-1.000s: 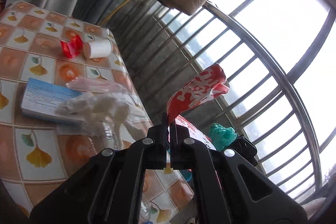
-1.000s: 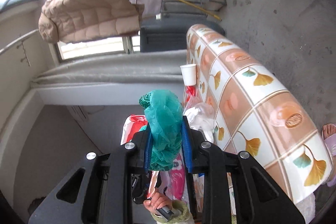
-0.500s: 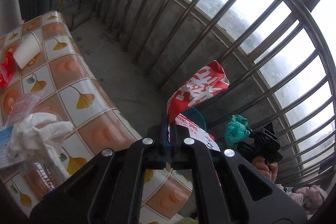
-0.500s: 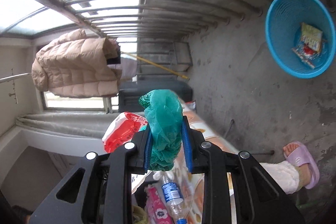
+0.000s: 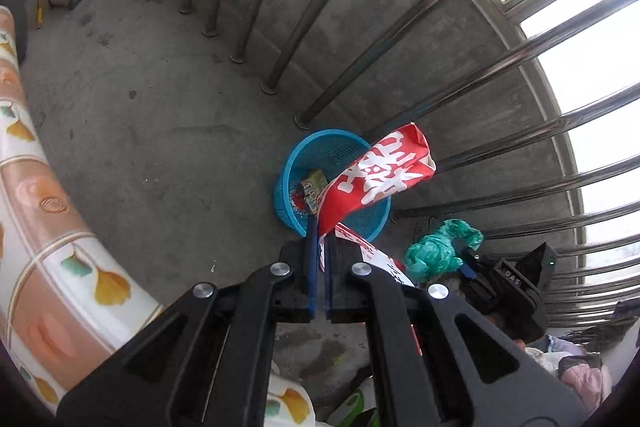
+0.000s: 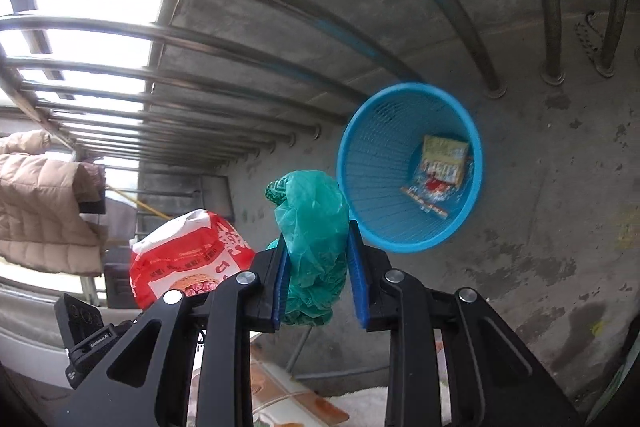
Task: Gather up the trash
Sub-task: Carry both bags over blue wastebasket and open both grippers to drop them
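Nearest the lens in the left wrist view, the left gripper (image 5: 319, 259) is pressed together on the lower corner of a red snack bag (image 5: 380, 175), which stands up from the pinch and leans out over the near rim of the blue basket (image 5: 298, 157). In the right wrist view the right gripper (image 6: 320, 267) is pinching a crumpled green plastic bag (image 6: 314, 227), which bulges between the blue pads and rises above them. Below and behind both tools runs the edge of the table (image 5: 60, 227) with its ginkgo-leaf cloth. Further out, the basket stands on the concrete floor (image 5: 160, 107) close to the foot of the railing bars (image 5: 360, 39), with a few wrappers (image 6: 440, 167) already lying in its bottom. The step in hand looks like the drop. To do it well, each piece should be brought squarely over the middle of the basket's mouth before the jaws part, since both bags are light and could drift or catch on the rim. The red bag appears nearly in place; the green one sits short of the near rim and, I judge, needs carrying further out. Lowering toward the rim, then opening fully and one at a time, would keep the pieces from clinging to the pads.
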Demonstrator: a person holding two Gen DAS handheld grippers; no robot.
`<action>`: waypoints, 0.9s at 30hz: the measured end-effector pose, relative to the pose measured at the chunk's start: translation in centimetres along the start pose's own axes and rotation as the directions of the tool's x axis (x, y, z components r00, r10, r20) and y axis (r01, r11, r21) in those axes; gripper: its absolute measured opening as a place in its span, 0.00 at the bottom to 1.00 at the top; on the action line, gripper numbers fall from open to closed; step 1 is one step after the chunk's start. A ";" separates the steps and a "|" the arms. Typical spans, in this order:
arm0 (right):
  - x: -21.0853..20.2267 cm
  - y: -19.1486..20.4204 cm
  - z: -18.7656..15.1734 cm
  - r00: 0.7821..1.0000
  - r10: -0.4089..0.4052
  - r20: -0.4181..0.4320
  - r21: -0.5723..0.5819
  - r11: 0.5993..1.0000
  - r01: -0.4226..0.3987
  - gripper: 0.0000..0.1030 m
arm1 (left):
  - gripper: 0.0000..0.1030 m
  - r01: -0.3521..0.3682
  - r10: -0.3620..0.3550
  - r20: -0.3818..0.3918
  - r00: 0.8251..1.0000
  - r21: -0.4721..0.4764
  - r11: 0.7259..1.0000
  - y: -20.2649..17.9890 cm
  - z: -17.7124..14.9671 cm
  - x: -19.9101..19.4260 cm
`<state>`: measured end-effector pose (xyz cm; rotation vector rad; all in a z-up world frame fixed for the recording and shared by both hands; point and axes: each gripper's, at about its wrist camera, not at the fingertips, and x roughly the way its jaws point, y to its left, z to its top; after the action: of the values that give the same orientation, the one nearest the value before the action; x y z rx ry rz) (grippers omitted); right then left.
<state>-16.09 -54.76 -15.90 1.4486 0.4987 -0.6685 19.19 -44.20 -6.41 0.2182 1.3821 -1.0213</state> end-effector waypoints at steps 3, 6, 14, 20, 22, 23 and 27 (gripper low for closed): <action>-0.6 0.1 1.8 0.997 -0.025 0.077 -0.020 0.999 0.026 0.26 | 0.01 -0.052 0.053 -0.058 0.997 0.014 0.999 -1.3 1.6 4.5; -0.3 1.0 3.0 0.989 -0.052 0.135 -0.047 0.997 0.059 0.27 | 0.01 -0.085 0.083 -0.103 0.991 -0.008 0.996 -2.2 2.5 8.5; 5.3 0.2 5.2 0.967 -0.227 0.118 -0.066 0.970 0.236 0.53 | 0.40 -0.009 0.001 -0.114 0.994 -0.065 0.998 -4.0 2.8 12.7; 5.0 -1.3 4.1 0.965 -0.236 0.117 -0.056 0.968 0.243 0.58 | 0.45 0.043 -0.046 -0.046 0.998 -0.069 0.997 -2.7 2.1 8.0; 4.5 -1.2 3.7 0.967 -0.229 0.113 -0.064 0.969 0.238 0.58 | 0.45 0.044 -0.045 -0.012 0.999 -0.062 0.997 -2.6 1.8 6.1; 4.1 -1.1 3.3 0.968 -0.224 0.114 -0.066 0.970 0.232 0.58 | 0.45 0.050 -0.050 0.006 0.999 -0.062 0.997 -2.4 1.6 4.9; 2.9 0.0 2.2 0.973 -0.200 0.116 -0.093 0.973 0.211 0.58 | 0.45 0.066 -0.062 0.077 0.995 -0.046 0.997 -1.1 0.4 -1.6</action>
<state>-14.22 -57.32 -17.68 1.2660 0.5974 -0.8669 18.99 -44.38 -4.49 0.0988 1.3503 -1.0377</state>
